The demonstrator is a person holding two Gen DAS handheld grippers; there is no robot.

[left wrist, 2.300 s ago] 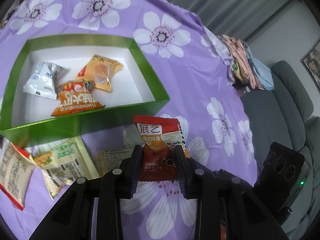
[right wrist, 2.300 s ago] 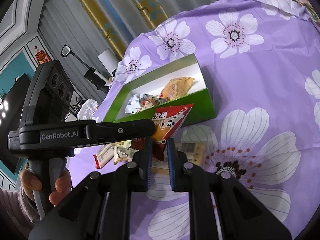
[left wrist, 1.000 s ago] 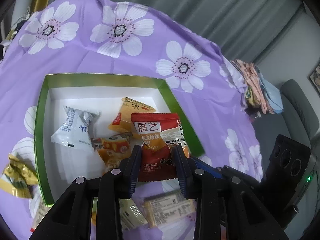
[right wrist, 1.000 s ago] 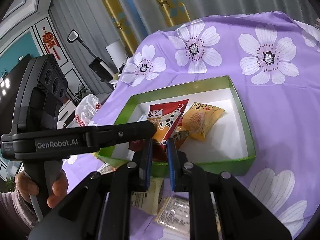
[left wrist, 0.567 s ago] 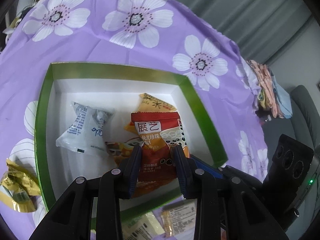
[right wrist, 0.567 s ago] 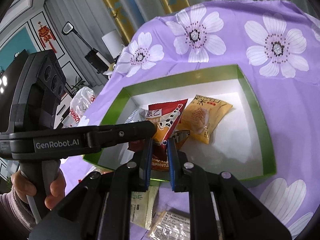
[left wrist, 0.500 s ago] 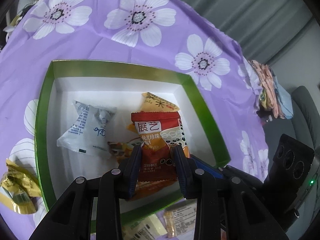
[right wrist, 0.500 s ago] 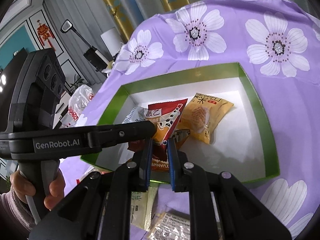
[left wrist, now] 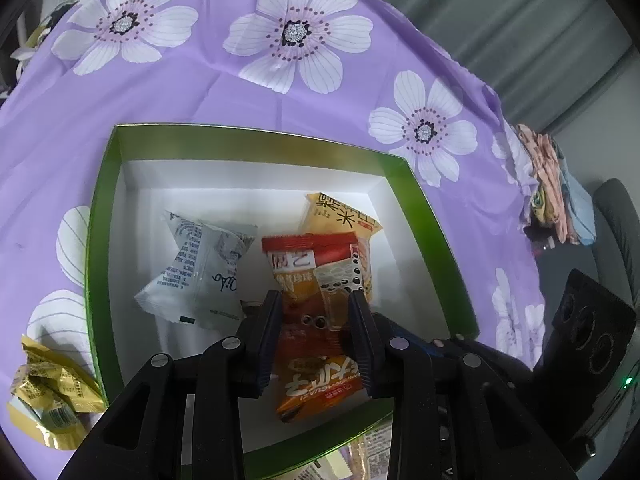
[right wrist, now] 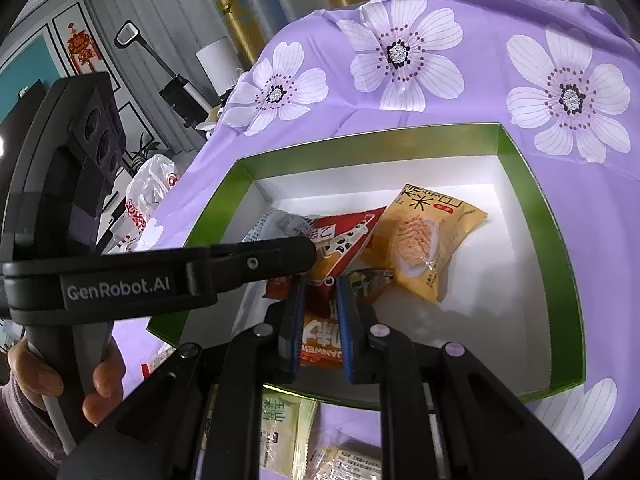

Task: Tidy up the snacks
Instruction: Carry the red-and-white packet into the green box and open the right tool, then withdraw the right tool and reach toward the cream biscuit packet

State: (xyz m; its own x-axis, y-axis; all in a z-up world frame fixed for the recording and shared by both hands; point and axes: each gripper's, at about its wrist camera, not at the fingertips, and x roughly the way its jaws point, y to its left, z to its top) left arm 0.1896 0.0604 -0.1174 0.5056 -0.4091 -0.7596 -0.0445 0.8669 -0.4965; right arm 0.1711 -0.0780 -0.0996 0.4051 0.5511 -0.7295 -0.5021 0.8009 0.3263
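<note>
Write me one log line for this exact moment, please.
left gripper: shut on red snack packet | position: over green box | right gripper: shut, holding nothing | loose snacks: outside the box

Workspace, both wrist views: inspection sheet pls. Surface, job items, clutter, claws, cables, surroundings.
Surface: purple floral tablecloth.
Job's things: green box, white inside, holding a white packet, a yellow packet and an orange packet; red snack packet over the box; more packets outside its near wall.
Clutter: crumpled gold wrapper left of the box.
Claws: left claw shut on the red snack packet; right claw shut, nothing seen gripped.
Cables: nothing seen.
Surroundings: grey curtains, folded cloths, white plastic bag.
</note>
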